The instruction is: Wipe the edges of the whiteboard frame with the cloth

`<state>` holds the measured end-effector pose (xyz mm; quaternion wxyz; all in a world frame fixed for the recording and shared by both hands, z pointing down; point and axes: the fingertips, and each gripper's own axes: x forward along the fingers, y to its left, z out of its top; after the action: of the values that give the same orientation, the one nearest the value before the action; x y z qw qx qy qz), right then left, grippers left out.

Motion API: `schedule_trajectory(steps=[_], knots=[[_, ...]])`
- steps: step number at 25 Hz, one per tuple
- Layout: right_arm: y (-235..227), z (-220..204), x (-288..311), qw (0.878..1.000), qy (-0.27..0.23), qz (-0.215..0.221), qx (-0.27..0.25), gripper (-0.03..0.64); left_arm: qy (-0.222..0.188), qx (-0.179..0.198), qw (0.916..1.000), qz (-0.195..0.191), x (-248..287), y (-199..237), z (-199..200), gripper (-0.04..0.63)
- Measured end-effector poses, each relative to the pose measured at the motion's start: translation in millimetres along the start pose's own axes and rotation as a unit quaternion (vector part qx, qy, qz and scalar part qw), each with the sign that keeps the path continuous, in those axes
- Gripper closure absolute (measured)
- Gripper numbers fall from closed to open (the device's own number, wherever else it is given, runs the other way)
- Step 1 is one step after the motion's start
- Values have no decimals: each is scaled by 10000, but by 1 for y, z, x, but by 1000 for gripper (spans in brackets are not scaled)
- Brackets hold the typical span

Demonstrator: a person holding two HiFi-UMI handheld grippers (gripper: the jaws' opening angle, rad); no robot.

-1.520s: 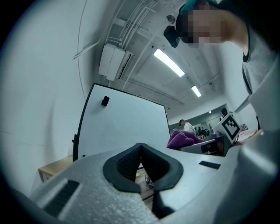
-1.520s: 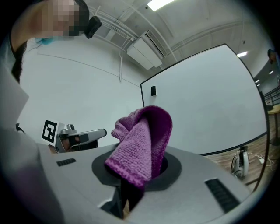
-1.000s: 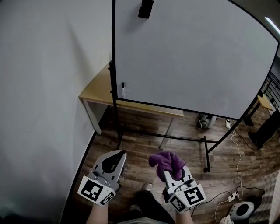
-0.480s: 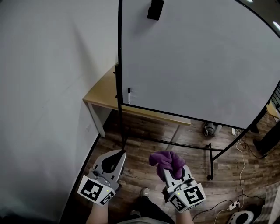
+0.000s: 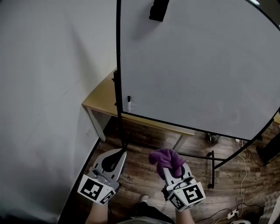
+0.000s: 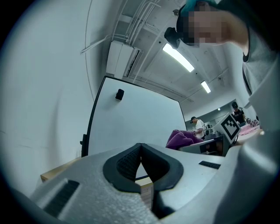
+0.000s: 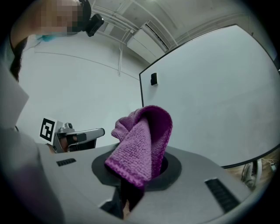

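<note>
A large whiteboard [image 5: 197, 65] with a thin black frame [image 5: 118, 65] stands on a black stand ahead of me. Its left edge runs vertically and its bottom edge [image 5: 183, 124] slants to the right. My right gripper [image 5: 168, 165] is shut on a bunched purple cloth [image 5: 166, 159] [image 7: 142, 140], held low and well short of the board. My left gripper [image 5: 114, 158] is beside it, shut with nothing between its jaws [image 6: 140, 164]. Both are apart from the frame.
A white wall [image 5: 48, 96] is close on the left. A light wooden table [image 5: 103, 98] stands behind the board's lower left corner. A small black object [image 5: 158, 9] is mounted near the board's top. The stand's legs [image 5: 213, 168] and cables [image 5: 227, 214] lie on the wood floor.
The view has tilted upward and shifted, so the board sits larger and lower in the frame. Both grippers keep their places and the cloth stays clamped.
</note>
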<state>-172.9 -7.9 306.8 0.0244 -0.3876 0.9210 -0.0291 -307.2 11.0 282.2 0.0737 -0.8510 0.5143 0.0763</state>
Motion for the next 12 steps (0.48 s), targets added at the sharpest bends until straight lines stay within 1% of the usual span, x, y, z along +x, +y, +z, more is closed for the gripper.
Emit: schedule_trajectory(steps=[6,12], knots=[[-32,5,24,10000,-9,59,63,545,81,87,9999,72,35,12,-6,578],[-56,6,40,9999,-38,149,69,545,51,164,9998,105,64,15,-8,578]])
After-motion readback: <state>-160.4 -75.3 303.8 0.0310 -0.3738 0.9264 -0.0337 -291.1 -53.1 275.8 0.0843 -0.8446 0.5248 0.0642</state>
